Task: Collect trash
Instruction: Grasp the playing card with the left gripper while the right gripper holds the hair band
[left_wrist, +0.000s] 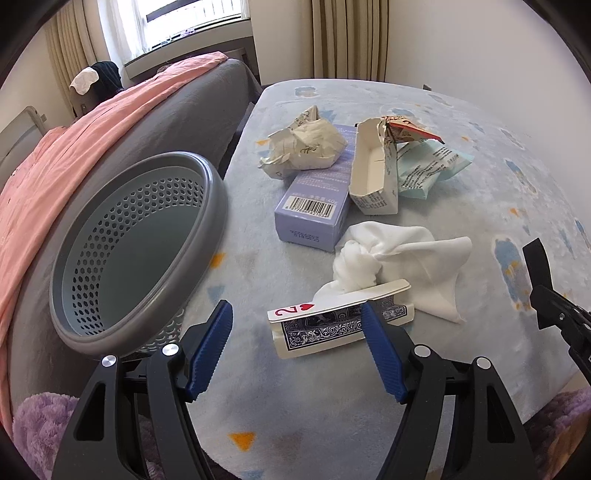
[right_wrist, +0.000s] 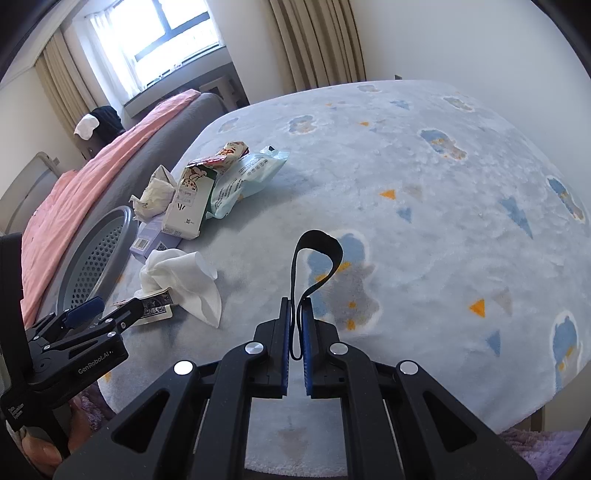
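A bent playing card (left_wrist: 325, 325), a two of hearts over a blue patterned back, lies on the pale blue blanket (left_wrist: 295, 417). My left gripper (left_wrist: 295, 308) hovers open just in front of it, its right finger overlapping the card's right end, and its pads are not pressing. Behind the card are a white tissue (left_wrist: 391, 266), a purple box (left_wrist: 314, 203), crumpled paper (left_wrist: 303, 147), a torn white carton (left_wrist: 373, 173) and a green wipe packet (left_wrist: 428, 166). My right gripper (right_wrist: 295, 302) is shut on a black strap loop (right_wrist: 317, 254) that stands up from its fingers.
A grey perforated basket (left_wrist: 218, 206) stands at the blanket's left edge beside the left gripper. A grey sofa with a pink cover (left_wrist: 92, 147) is behind it. Purple fluffy fabric (left_wrist: 33, 424) shows at the near corners. The blanket's right half (right_wrist: 443, 221) bears no objects.
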